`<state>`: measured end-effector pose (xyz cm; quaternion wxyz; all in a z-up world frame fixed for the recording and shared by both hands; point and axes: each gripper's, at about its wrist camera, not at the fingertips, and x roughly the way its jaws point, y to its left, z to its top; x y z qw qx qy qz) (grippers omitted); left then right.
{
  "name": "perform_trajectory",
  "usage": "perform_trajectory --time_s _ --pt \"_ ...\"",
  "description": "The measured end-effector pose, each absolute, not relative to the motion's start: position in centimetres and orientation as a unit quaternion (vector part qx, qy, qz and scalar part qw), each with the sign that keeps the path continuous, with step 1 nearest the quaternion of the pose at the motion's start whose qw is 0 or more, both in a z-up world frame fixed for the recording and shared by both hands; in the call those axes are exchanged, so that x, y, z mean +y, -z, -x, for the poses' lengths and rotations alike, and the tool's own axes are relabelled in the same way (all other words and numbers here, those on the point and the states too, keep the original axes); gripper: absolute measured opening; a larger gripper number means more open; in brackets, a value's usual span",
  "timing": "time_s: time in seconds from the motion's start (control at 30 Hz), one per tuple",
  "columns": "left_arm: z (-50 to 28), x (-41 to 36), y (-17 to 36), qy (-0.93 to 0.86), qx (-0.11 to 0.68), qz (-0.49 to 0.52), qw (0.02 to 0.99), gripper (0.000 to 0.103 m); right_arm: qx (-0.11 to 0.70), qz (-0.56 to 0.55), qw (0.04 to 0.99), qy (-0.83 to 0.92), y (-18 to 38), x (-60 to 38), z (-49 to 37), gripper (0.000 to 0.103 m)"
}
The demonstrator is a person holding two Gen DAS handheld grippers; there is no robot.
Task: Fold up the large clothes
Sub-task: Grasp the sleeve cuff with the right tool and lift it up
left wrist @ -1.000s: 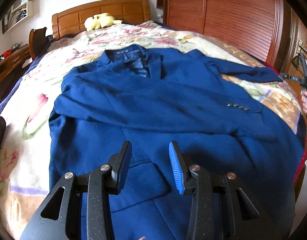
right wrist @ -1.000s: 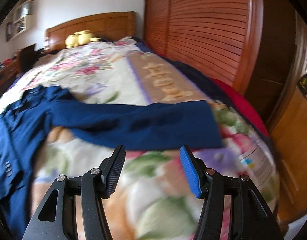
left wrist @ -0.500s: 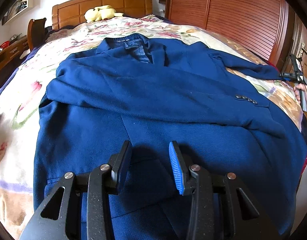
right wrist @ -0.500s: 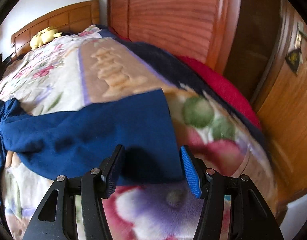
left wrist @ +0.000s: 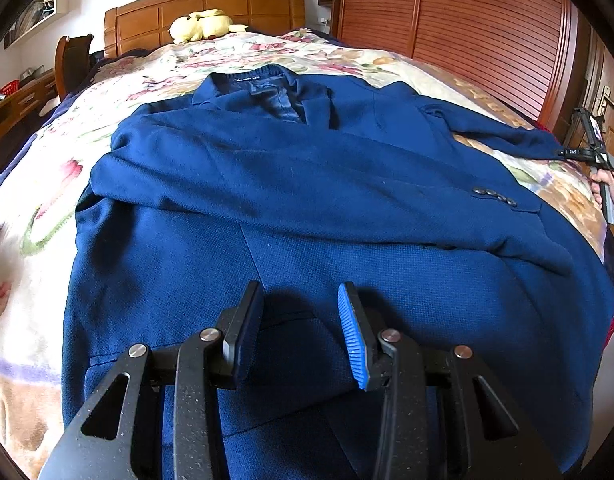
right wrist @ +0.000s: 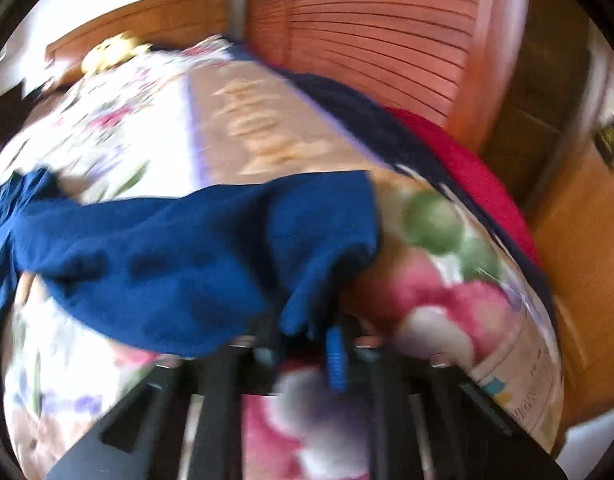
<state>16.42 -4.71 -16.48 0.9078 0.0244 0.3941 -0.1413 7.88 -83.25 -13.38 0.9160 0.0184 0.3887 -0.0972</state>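
Note:
A dark blue suit jacket (left wrist: 307, 208) lies front up on the floral bedspread (left wrist: 39, 184), collar toward the headboard. One sleeve is folded across its chest; the other sleeve (right wrist: 179, 248) stretches out to the right. My left gripper (left wrist: 301, 320) is open and empty, just above the jacket's lower front near a pocket. My right gripper (right wrist: 307, 340) is shut on the cuff end of the outstretched sleeve, which bunches between the fingers; that view is blurred. The right gripper also shows at the far right of the left wrist view (left wrist: 587, 152).
A wooden headboard (left wrist: 211, 12) with a yellow plush toy (left wrist: 203, 24) is at the far end. Slatted wooden wardrobe doors (left wrist: 467, 28) run along the right side, with a red cloth (right wrist: 459, 160) at the bed's right edge. A chair (left wrist: 71, 60) and desk stand left.
My right gripper moved onto the sleeve cuff and closed on it, bunching the cloth. My left gripper drifted slightly lower and nearer over the jacket hem and stayed open.

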Motion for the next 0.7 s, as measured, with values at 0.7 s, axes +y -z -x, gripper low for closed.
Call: perform_trajectory --time_s 0.7 --pt "-11.4 -0.9 10.7 0.107 0.339 -0.023 0.934 0.04 0.19 0.077 0.971 -0.123 -6.3 -62.0 -1.7 0.008"
